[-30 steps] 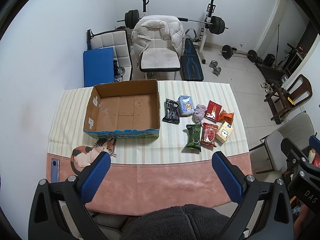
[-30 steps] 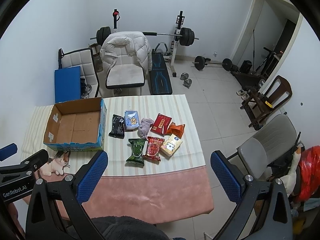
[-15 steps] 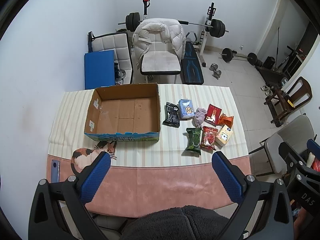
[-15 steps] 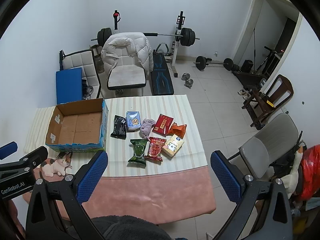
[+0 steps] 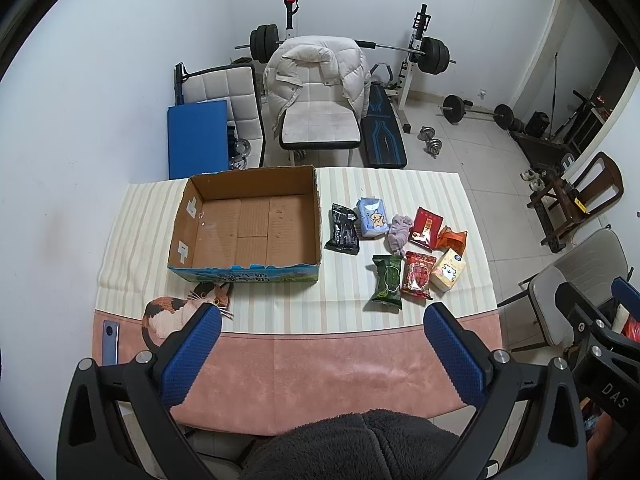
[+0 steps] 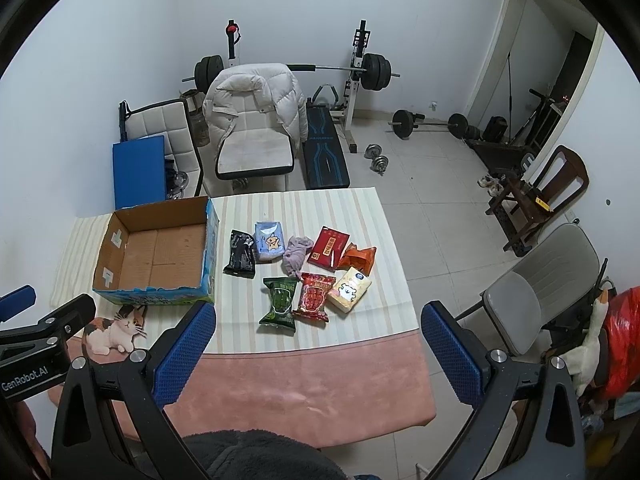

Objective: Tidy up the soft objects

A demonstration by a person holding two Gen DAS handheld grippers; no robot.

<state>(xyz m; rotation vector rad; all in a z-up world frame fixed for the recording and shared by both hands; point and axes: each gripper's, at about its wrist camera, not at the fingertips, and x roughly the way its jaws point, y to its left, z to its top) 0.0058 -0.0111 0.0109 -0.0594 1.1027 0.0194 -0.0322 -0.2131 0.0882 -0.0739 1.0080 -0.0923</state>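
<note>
Crinkly packets (image 6: 314, 296) look light and squashy, best pinched mid-body; left gripper (image 5: 322, 320) and right gripper (image 6: 318, 318) both gape wide, empty.

The table (image 5: 320, 360) is wearing a cloth, cream-striped over its far part and pink along the near edge, with an open cardboard box (image 5: 248, 224) sitting at roughly 10 o'clock and a phone (image 5: 110, 342) lying at 8 o'clock beside a printed cat (image 5: 180, 312). At 2 o'clock a cluster is lying directly on the cloth: a black packet (image 5: 342, 234), a blue tissue pack (image 5: 372, 222), a grey cloth (image 5: 399, 232), a red packet (image 5: 427, 227), an orange packet (image 5: 452, 239), a green packet (image 5: 387, 283), a red snack packet (image 5: 418, 276) and a yellow tissue pack (image 5: 449, 269).
</note>
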